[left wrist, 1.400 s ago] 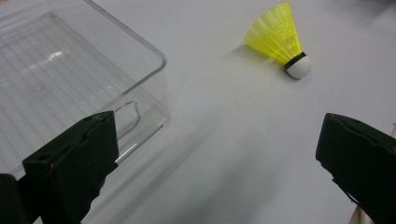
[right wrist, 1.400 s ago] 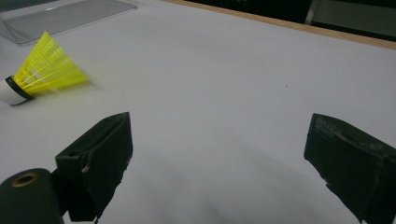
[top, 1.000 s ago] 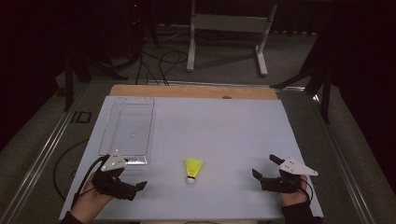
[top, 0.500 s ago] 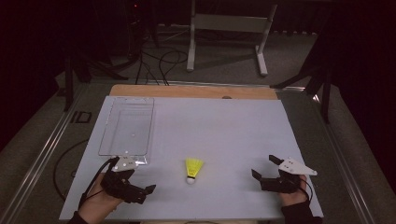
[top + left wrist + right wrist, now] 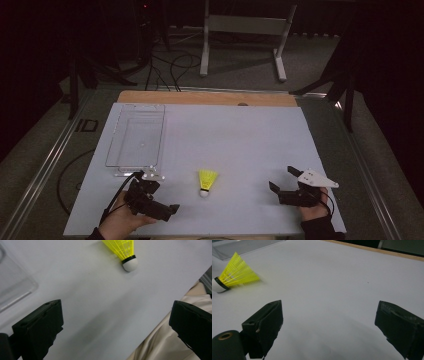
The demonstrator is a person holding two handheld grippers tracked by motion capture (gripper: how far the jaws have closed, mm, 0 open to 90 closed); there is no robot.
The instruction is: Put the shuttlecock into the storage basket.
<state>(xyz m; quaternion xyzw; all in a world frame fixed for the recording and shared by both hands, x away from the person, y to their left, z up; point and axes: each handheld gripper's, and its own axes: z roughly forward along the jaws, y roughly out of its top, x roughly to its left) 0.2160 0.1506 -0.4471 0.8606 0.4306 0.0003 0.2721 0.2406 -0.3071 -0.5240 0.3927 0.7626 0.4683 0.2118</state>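
Yellow shuttlecock [image 5: 206, 181] is lying near the tabletop's front edge, between both grippers. The left gripper [image 5: 167, 210], jaws apart, is swinging from beside the clear tray [image 5: 134, 140] toward it, likely beginning a reach. The right gripper [image 5: 280, 181] is resting with jaws apart near the front right corner.

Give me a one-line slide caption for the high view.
Two open hand-held claws, left claw and right claw, flank a yellow shuttlecock on the white table, beside a clear tray.
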